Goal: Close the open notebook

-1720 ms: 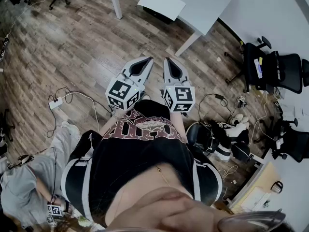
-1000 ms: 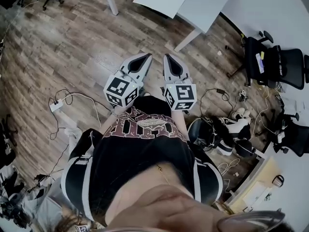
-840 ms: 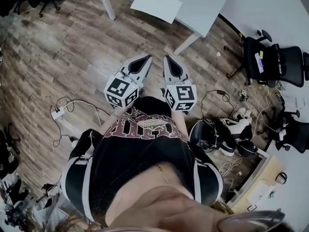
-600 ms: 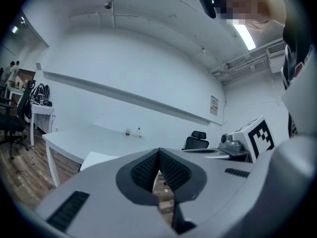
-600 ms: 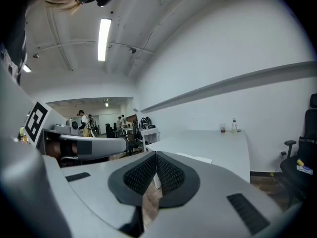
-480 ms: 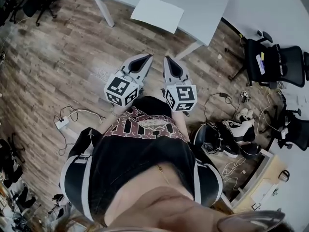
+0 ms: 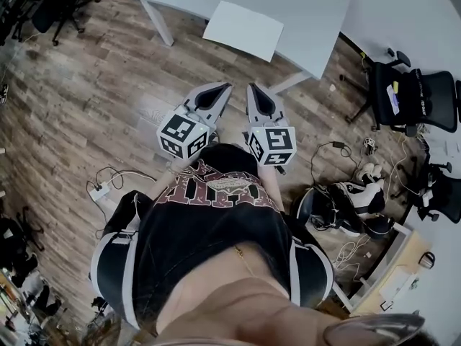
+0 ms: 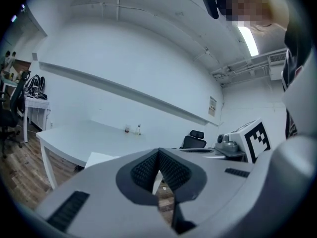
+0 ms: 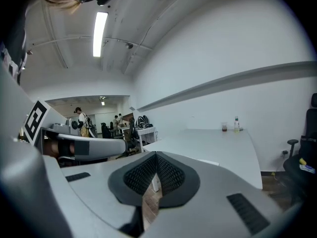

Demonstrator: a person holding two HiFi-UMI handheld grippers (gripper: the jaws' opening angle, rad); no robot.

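The notebook [image 7: 243,29] lies flat as a white rectangle near the front edge of a white table [image 7: 317,13], ahead of me. My left gripper [image 7: 225,86] and right gripper [image 7: 251,87] are held side by side in front of the torso, over the wooden floor and short of the table. Both are shut with nothing between the jaws. In the left gripper view the shut left gripper [image 8: 158,150] points toward the table, with the notebook [image 8: 100,158] showing just left of it. The right gripper [image 9: 156,154] also points at the table [image 9: 208,143].
Black office chairs [image 7: 412,98] stand at the right by the wall. Shoes and bags [image 7: 346,202] and cables lie on the floor at the right. A power strip with cords [image 7: 101,189] lies at the left. A table leg [image 7: 161,24] stands ahead left.
The table and notebook have drawn closer in the head view as the person walks toward them. Both grippers keep their place in front of the torso, still shut.
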